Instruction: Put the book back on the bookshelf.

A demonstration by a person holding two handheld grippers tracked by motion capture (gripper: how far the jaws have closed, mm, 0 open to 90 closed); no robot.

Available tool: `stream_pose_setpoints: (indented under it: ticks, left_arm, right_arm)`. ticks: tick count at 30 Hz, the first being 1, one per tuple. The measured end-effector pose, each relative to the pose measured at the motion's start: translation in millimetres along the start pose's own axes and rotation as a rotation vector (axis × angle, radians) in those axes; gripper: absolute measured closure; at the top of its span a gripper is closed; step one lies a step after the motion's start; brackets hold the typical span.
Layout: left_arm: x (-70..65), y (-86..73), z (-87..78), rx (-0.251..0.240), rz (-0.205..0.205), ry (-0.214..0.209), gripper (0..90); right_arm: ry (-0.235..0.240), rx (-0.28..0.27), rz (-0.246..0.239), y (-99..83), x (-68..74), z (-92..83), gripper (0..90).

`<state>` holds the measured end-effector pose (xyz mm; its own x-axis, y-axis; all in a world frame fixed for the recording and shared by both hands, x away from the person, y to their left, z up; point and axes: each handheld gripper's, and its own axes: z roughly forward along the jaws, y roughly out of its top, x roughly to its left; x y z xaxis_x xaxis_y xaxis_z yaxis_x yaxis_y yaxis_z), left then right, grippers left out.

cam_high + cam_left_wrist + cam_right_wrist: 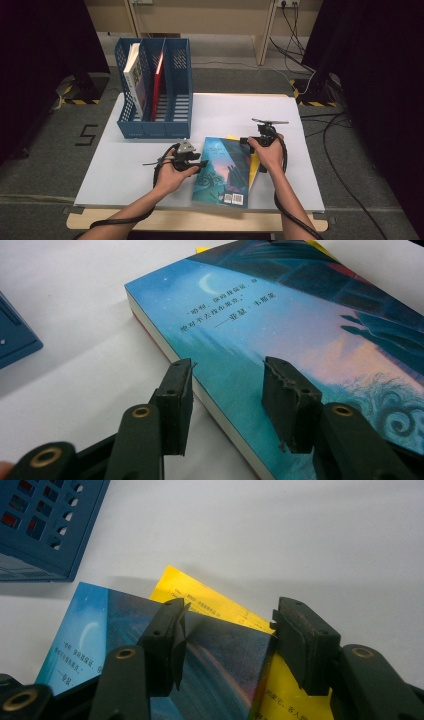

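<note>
Both grippers, left (pixel 227 385) and right (pixel 227 630), are held open astride edges of the blue book (pixel 223 170) lying flat on the table (pixel 125 170); the yellow book (pixel 210 600) beneath could perhaps be dragged along.

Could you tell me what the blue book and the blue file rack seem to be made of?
The blue book looks like a paperback: a smooth printed card cover over a pale block of paper pages, seen along its edge in the left gripper view. The blue file rack looks like moulded plastic, matte, with perforated walls.
</note>
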<state>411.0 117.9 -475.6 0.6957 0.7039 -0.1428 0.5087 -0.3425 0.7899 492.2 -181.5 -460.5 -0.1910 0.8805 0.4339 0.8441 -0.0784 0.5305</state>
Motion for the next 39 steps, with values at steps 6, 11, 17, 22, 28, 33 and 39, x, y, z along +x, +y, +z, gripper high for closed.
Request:
stream_pose_setpoints:
  ticks: [6, 11, 17, 22, 28, 33, 39]
  left_arm:
    - [-0.2, -0.8, 0.4, -0.005, -0.015, -0.002, 56.0]
    - [-0.4, -0.9, 0.7, -0.005, -0.015, 0.001, 56.5]
    - [-0.5, 0.2, 1.1, 0.007, 0.004, 0.018, 58.4]
    - [1.9, -2.6, 0.2, 0.002, -0.016, 0.019, 58.6]
    - [1.7, -6.7, -1.0, -0.017, -0.033, 0.027, 58.7]
    - [3.3, -7.2, -3.2, -0.021, -0.056, 0.022, 58.7]
    - [14.4, -4.2, -21.7, -0.024, -0.035, 0.061, 59.2]
  right_arm:
    - [0.01, 0.01, 0.011, 0.4, -1.9, -0.5, 51.4]
    - [0.011, 0.01, 0.025, 0.7, -3.7, -1.4, 55.8]
    - [-0.008, 0.023, 0.034, 4.0, -1.1, -2.8, 61.2]
    - [-0.023, 0.024, 0.027, 4.0, 3.7, -3.3, 63.6]
    - [-0.025, 0.009, 0.039, 4.7, 6.9, -7.3, 66.9]
    - [-0.03, 0.015, 0.026, 8.0, 10.4, -11.1, 68.4]
    - [-0.023, 0.029, 0.035, 9.6, 8.5, -9.1, 68.7]
